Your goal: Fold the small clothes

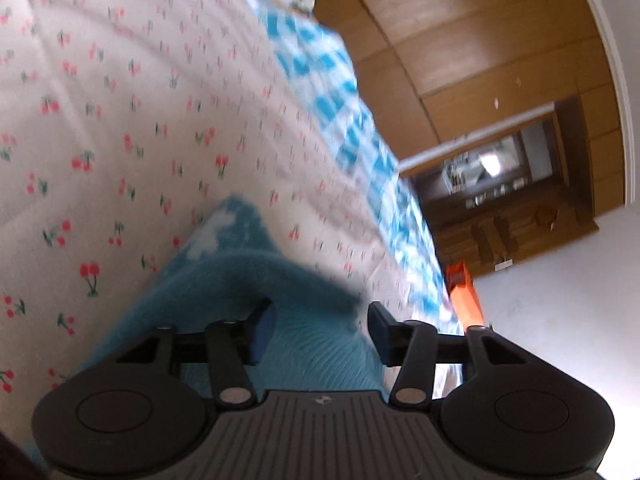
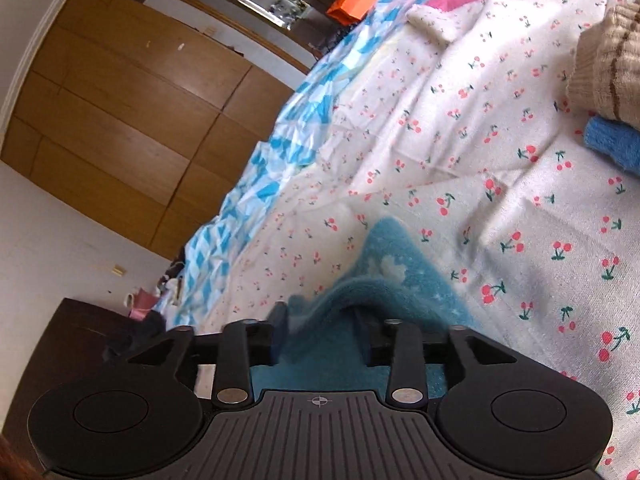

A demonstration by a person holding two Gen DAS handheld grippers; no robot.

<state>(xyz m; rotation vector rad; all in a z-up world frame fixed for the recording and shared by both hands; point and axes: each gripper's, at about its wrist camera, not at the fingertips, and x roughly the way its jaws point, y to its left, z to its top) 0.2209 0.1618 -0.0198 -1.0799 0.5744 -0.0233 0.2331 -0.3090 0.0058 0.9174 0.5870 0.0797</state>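
A teal fleece garment (image 1: 224, 280) is spread on the cherry-print sheet (image 1: 120, 100), with a folded edge lying between the jaws of each gripper. The left gripper (image 1: 316, 320) is seen partly open, the cloth between its pads but not pinched; the right gripper (image 2: 320, 332) is likewise partly open, the fold draped loosely across the gap. The fabric is judged soft, light and limp — it will sag and slide unless held at two corners. Hold is best taken at the hem corners, so the fold stays square.
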